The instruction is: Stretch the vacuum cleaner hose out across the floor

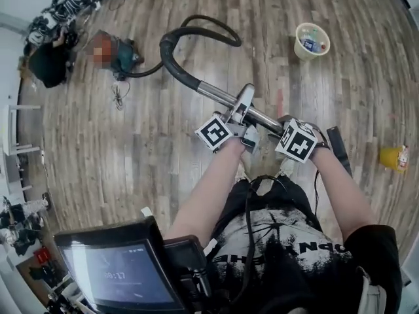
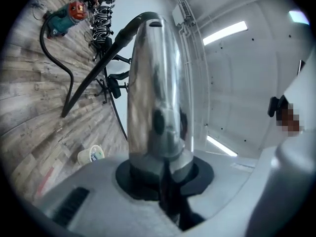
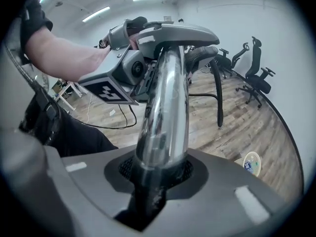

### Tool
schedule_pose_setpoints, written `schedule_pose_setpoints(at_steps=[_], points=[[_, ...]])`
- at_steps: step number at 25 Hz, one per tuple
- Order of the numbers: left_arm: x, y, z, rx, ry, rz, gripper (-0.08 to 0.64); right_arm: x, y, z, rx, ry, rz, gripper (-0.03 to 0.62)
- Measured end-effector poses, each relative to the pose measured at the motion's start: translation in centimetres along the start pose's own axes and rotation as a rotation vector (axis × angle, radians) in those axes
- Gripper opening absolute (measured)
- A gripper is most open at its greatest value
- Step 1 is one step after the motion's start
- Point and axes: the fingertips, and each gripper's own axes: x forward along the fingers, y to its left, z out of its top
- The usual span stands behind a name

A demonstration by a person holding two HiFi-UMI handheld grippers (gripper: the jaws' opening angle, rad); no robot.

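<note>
Left gripper (image 2: pixel 165 184) clamped on chrome wand (image 2: pixel 155 83) | right gripper (image 3: pixel 150 181) likewise

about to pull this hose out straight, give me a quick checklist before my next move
1. Left gripper jaws shut on the shiny chrome wand tube: ok.
2. Right gripper jaws shut on that tube: ok.
3. Black flexible hose stretched straight: not ok, it curves back to the teal vacuum body.
4. White round tub apart from the hose: ok.
5. Hose joint at the vacuum body sound: cannot tell.
</note>
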Motion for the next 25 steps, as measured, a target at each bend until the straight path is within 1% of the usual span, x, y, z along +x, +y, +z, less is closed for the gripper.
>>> schedule_pose_setpoints(at_steps=[3,4,5,6,7,8,9,10,11,15,18,22,25], points=[[0.5,-2.4,0.3,-0.004,0.012,-0.029,0.054,-1.5,-0.1,0.9,-0.027,0.002,-0.025,0.104],[0.6,-2.9,0.3,-0.005,0.017,-0.031,0.053,-1.7,-0.1,1.1,-0.033,0.006,-0.046,0.107],[0.6,-3.1,0.3,0.014,0.027,-0.02,0.052,-1.9,-0.2,1.1,-0.039,0.011,-0.073,0.107],[0.5,-3.0,0.5,0.067,0.044,0.008,0.052,-2.0,-0.3,1.1,-0.042,0.017,-0.103,0.109],[0.4,-2.8,0.8,0.14,0.062,0.035,0.052,-2.1,-0.4,1.1,-0.04,0.02,-0.13,0.107],[0.5,-3.0,0.8,0.186,0.077,0.029,0.052,-2.2,-0.5,1.1,-0.034,0.021,-0.152,0.106],[0.8,-3.6,0.6,0.194,0.085,-0.007,0.052,-2.3,-0.4,1.0,-0.027,0.019,-0.166,0.103],[1.2,-4.2,0.2,0.185,0.089,-0.042,0.052,-2.3,-0.4,0.8,-0.02,0.017,-0.174,0.103],[1.4,-4.5,-0.2,0.179,0.091,-0.058,0.052,-2.4,-0.3,0.5,-0.018,0.014,-0.178,0.103],[1.8,-4.7,-2.3,0.19,0.086,-0.049,0.054,-3.1,-0.2,-1.4,-0.033,-0.001,-0.175,0.101],[2.9,-5.3,-3.9,0.211,0.076,-0.03,0.055,-4.2,-0.7,-2.9,-0.048,-0.024,-0.149,0.101],[3.7,-6.0,-6.6,0.243,0.021,0.001,0.055,-5.9,-1.0,-5.6,-0.106,-0.045,-0.099,0.101],[4.1,-6.4,-9.2,0.271,-0.025,0.011,0.055,-6.9,-1.2,-8.3,-0.159,-0.062,-0.077,0.101]])
